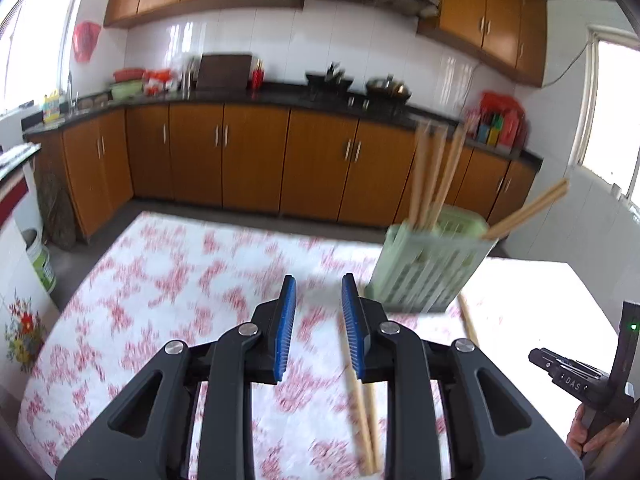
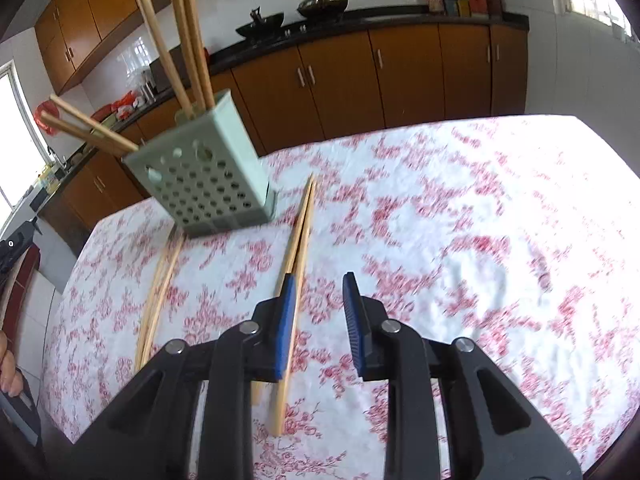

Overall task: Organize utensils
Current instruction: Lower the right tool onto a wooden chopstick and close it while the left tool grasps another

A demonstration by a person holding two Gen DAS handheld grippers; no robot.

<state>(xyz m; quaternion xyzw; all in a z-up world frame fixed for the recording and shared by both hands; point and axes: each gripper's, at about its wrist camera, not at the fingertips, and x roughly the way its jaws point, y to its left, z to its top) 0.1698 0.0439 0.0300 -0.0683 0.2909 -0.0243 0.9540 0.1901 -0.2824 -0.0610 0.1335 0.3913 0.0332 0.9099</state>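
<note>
Floral tablecloth (image 2: 440,200) bears wooden chopsticks (image 2: 298,240), perforated green holder (image 2: 208,184); both hand-held grippers (image 1: 318,292) (image 2: 320,292) spread, empty.

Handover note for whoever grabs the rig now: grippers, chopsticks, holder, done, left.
Left gripper: open, holds nothing.
Right gripper: open, holds nothing.
Holder: green, upright on the table, five chopsticks already in it.
Left to do: two loose pairs flat on the cloth. One pair runs from the holder's base toward the right gripper, passing under its left finger. The other pair lies further left in the right wrist view. Pick up each and drop it in the holder.
</note>
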